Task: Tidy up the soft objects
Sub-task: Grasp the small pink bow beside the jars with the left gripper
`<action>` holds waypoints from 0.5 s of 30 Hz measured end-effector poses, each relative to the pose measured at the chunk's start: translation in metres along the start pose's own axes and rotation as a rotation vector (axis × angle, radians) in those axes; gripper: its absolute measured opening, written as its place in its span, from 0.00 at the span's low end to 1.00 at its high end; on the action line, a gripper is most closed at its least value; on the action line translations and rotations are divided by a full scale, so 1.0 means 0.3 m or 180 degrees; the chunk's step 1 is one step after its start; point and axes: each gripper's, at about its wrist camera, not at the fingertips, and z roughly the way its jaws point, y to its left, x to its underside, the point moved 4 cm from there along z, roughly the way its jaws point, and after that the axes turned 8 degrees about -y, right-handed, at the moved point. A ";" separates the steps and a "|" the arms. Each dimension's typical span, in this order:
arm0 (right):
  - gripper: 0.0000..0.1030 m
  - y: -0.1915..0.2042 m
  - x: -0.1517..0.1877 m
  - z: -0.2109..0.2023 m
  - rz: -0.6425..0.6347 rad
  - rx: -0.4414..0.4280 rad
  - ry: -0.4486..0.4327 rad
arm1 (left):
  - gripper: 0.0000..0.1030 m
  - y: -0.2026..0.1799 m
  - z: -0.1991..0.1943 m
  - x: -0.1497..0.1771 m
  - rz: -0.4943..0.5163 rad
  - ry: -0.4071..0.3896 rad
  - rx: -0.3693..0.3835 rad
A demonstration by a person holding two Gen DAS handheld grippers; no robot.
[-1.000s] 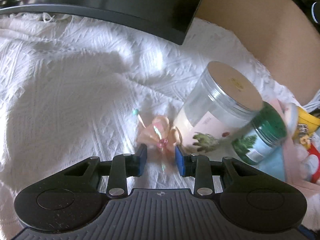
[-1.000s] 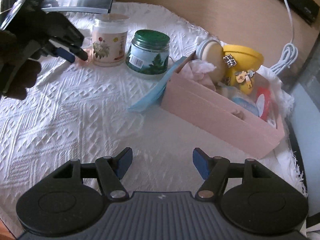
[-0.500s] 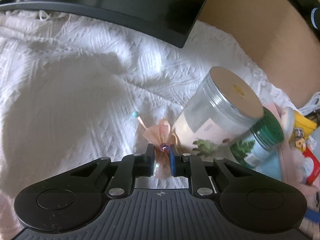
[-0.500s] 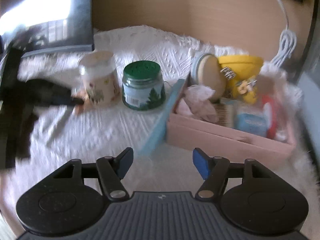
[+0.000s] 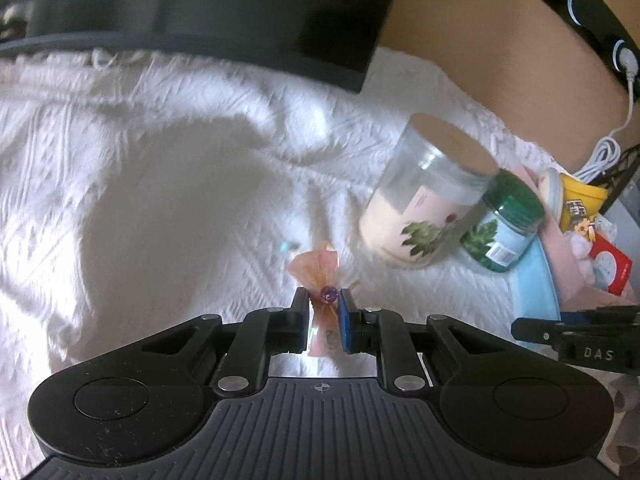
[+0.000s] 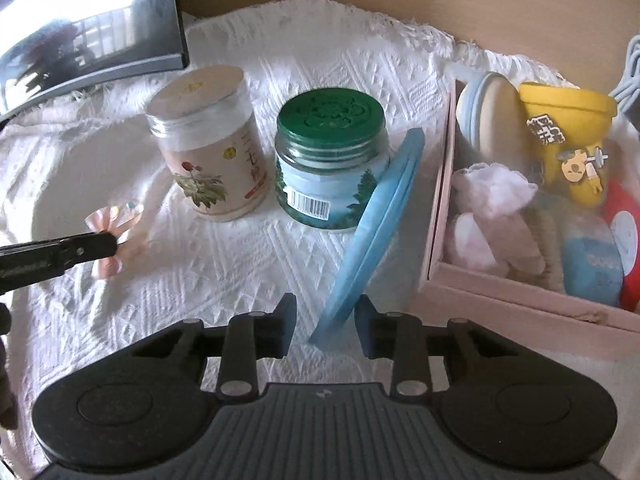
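Pink bow pinched, left gripper, white textured cloth

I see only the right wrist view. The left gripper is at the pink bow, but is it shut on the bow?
Observer: Yes. In the left wrist view the left gripper is shut on the pink bow, pinching it at its middle.
Operator: Where does the white cable at my right edge go?
Observer: It rises to a white plug in a black power strip.
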 end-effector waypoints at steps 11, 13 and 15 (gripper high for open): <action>0.58 -0.070 0.169 -0.192 -0.0585 0.0076 -0.0334 | 0.19 -0.024 -0.031 -0.011 -0.0022 -0.0171 0.0149; 0.58 -0.092 0.211 -0.204 -0.0632 0.0132 -0.0331 | 0.19 -0.034 -0.018 -0.004 0.0046 -0.0100 0.0072; 0.59 -0.119 0.243 -0.206 -0.0580 0.0198 -0.0290 | 0.19 -0.046 0.003 0.014 0.0177 -0.0028 -0.0067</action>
